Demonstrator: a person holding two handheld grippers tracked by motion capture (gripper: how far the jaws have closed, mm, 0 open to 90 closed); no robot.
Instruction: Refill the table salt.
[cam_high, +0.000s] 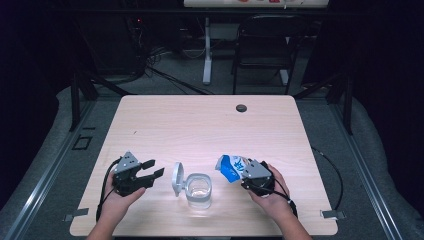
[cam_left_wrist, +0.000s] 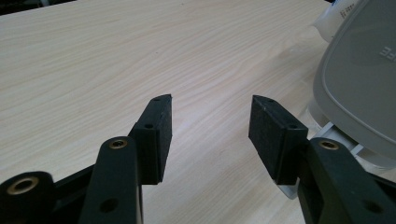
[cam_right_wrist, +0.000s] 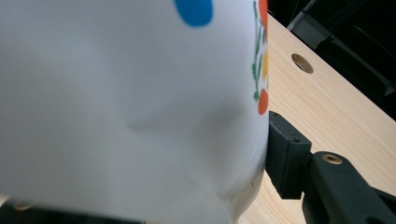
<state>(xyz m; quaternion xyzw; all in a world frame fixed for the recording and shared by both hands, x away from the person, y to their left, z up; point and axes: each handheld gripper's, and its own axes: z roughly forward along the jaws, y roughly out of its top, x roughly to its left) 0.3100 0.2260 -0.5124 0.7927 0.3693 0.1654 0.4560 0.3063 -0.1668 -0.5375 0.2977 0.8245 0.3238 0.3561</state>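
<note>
A clear square container (cam_high: 199, 191) stands near the table's front edge, its grey lid (cam_high: 177, 177) swung up on its left side. My left gripper (cam_high: 154, 168) is open just left of the lid, with nothing between its jaws. In the left gripper view, that gripper (cam_left_wrist: 210, 126) hovers over bare wood and the lid (cam_left_wrist: 359, 84) rises at the right. My right gripper (cam_high: 244, 173) is shut on a white and blue pouch (cam_high: 231, 166), tilted toward the container. In the right gripper view, the pouch (cam_right_wrist: 130, 107) is pressed against one finger (cam_right_wrist: 286, 151); the other finger is hidden.
The wooden table (cam_high: 200, 125) has a round cable hole (cam_high: 241, 108) at its far right. Behind it stand a black folding chair (cam_high: 265, 45) and a white desk leg (cam_high: 207, 50). Cables trail from both grippers over the table's front edge.
</note>
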